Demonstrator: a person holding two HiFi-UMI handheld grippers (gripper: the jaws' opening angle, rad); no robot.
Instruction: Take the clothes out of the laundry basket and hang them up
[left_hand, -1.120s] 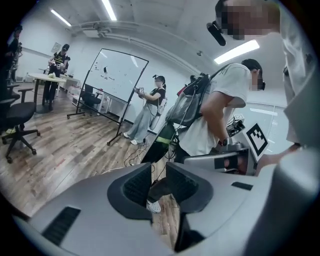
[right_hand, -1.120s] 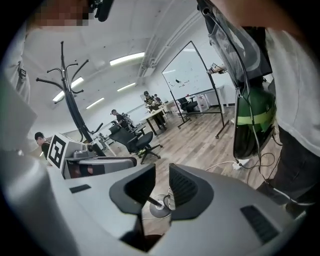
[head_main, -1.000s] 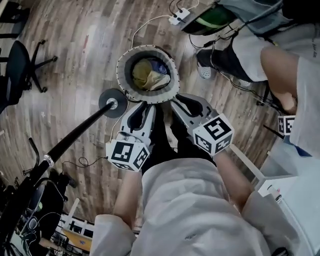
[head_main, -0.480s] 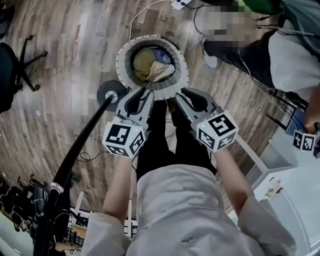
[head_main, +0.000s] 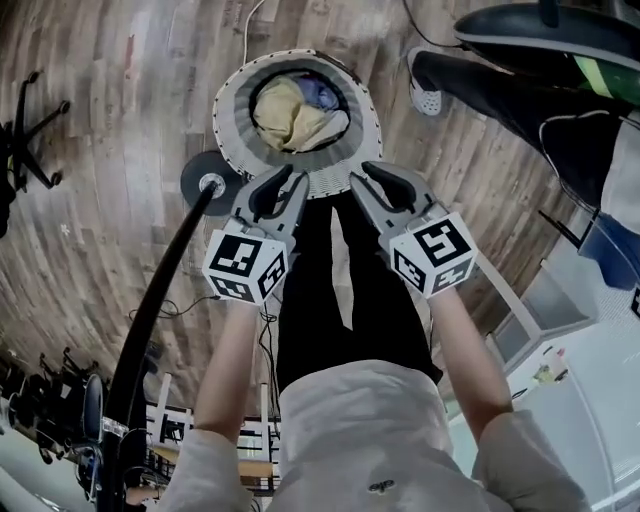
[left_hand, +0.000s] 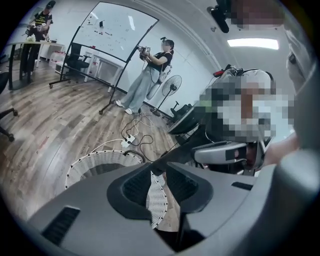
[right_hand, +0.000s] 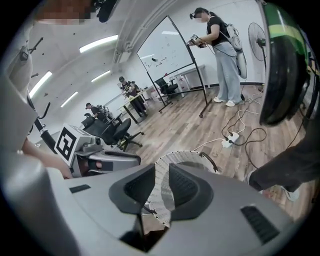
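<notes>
The round white laundry basket stands on the wood floor and holds a yellowish garment and a blue one. My left gripper hovers over the basket's near rim, its jaws a little apart with nothing between them. My right gripper hangs beside it at the same height, also slightly apart and empty. In the left gripper view the basket lies beyond the left gripper. In the right gripper view the basket shows through the gap of the right gripper.
A black pole rises from a round base just left of the basket. A seated person's dark legs are at the right. A chair base is far left, white furniture right. Cables and a power strip lie behind.
Both grippers have come forward to the basket's near rim. The head view has tipped, so the basket sits higher in the picture. The jaws stand as before.
</notes>
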